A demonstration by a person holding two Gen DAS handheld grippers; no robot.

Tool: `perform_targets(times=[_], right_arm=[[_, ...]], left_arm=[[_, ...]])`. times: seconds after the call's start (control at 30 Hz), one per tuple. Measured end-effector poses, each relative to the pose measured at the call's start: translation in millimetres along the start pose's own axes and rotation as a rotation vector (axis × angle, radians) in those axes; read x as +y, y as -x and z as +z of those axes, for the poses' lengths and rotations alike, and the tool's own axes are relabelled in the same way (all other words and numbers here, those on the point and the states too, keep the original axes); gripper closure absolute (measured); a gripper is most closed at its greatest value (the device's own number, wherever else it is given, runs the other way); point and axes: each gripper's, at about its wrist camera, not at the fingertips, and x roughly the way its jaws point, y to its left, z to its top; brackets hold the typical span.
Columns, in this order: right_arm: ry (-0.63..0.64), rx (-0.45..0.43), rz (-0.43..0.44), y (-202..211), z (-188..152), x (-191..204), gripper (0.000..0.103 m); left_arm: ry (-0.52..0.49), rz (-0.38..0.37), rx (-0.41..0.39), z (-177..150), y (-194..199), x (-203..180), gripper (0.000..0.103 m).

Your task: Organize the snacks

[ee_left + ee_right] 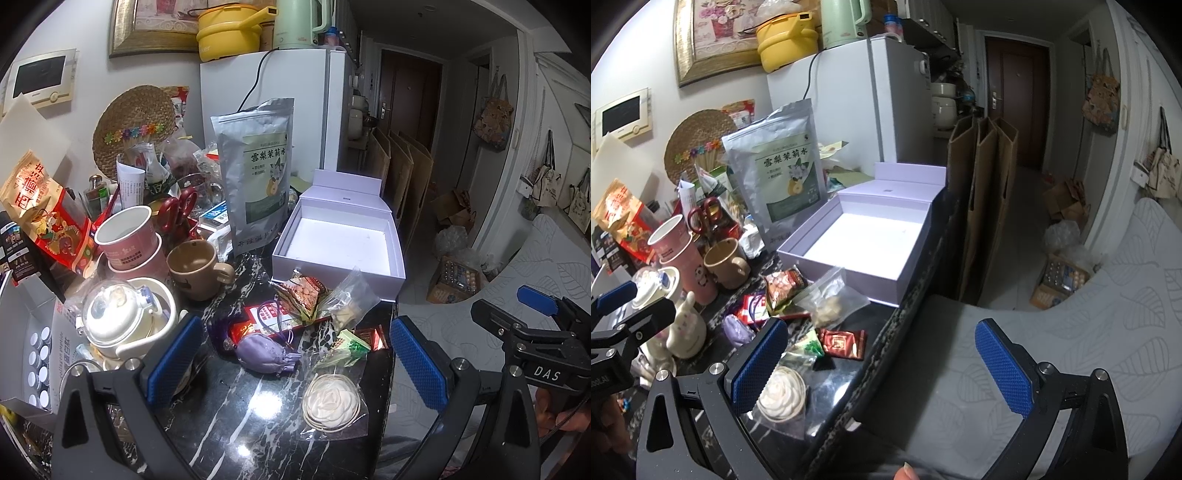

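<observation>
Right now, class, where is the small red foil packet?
The red foil packet lies on the black marble table, right of the green triangular packet, in front of the open lilac box.

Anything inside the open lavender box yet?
Nothing. The box shows a bare white floor in both views. The near inner wall is hidden by the front rim, so a very flat item tucked there cannot be ruled out. The snack packets lie on the counter in front of it.

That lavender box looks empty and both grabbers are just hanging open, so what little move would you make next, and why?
Probably ease the left gripper forward and down onto the peanut packet. Both sets of jaws stand open and hold nothing, the lavender box is empty, and that packet lies loose on the black marble tabletop right in front of the box, so it has the shortest trip in.
</observation>
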Motion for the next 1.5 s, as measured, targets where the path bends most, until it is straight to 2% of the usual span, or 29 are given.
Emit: perform_targets(times=[0.47,0.8,1.23,1.5], right_arm=[[-0.003,0.009,0.043,-7.4,-1.7,-7.0,0.000],[-0.002,0.012,0.078,-17.5,-6.0,-21.8,0.000],[0.009,0.084,0.124,-43.8,-30.3,-38.6,0.000],[0.011,0.144,0.137,-64.8,-43.2,-46.0,0.000]], left_arm=[[-0.020,0.020,-0.005,-4.1,-1.6,-12.0,0.000],[0.008,-0.023,0.040,-24.9,-17.8,-23.6,0.000],[0.092,-0.127,0.173,-67.6,-55.5,-32.6,0.000],[0.074,-0.112,0.239,-84.0,-87.6,-42.1,0.000]])
